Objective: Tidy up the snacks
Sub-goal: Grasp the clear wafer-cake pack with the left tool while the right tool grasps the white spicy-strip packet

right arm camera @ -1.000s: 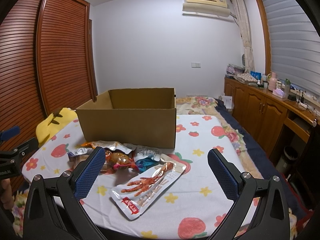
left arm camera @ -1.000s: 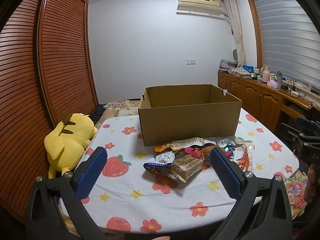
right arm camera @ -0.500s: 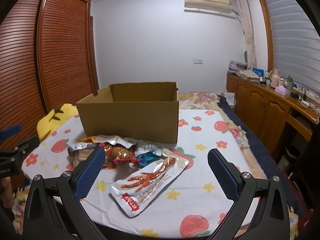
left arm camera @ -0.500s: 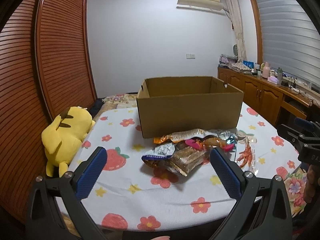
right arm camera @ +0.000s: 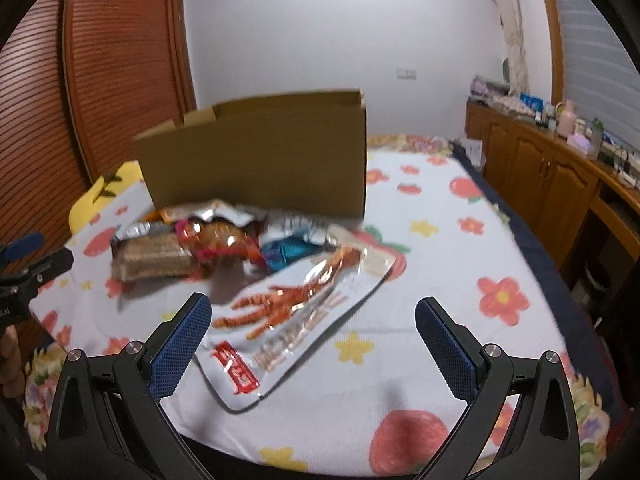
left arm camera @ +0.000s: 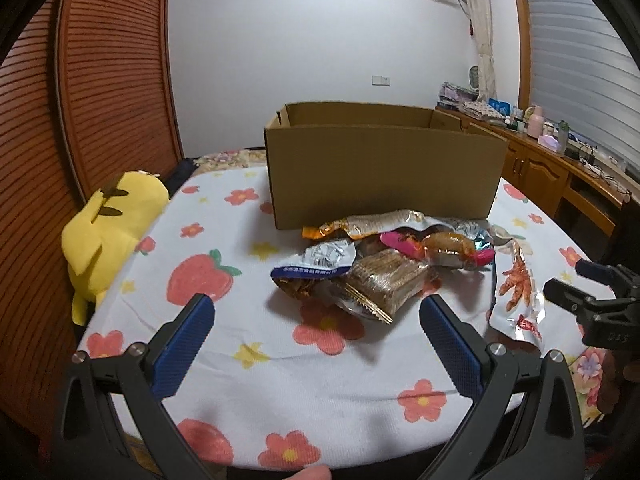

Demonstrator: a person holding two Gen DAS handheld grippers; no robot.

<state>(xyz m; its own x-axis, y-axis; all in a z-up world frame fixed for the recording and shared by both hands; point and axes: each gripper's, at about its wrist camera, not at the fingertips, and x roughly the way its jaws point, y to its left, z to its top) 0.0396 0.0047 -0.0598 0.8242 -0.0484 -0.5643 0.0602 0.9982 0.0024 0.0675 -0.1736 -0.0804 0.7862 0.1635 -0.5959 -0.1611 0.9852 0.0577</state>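
Observation:
An open brown cardboard box (left arm camera: 384,172) stands on the flowered tablecloth; it also shows in the right wrist view (right arm camera: 260,160). Several snack packets lie piled in front of it: a brown wafer packet (left arm camera: 384,280), a white-and-blue packet (left arm camera: 316,260) and a pink-ended packet (left arm camera: 436,246). A clear chicken-feet packet (right arm camera: 296,312) lies nearest my right gripper; it also shows in the left wrist view (left arm camera: 516,288). My left gripper (left arm camera: 316,316) is open and empty, just short of the wafer packet. My right gripper (right arm camera: 312,316) is open and empty over the chicken-feet packet's near end.
A yellow plush toy (left arm camera: 112,224) lies at the table's left edge. A wooden louvred wardrobe (left arm camera: 100,80) stands on the left. A wooden sideboard (right arm camera: 560,184) with bottles runs along the right wall. The table's near edge (left arm camera: 320,460) is just below the grippers.
Both grippers have moved forward and down towards the snack pile, which now looks larger and closer. Both stay open. The snacks and box have not moved.

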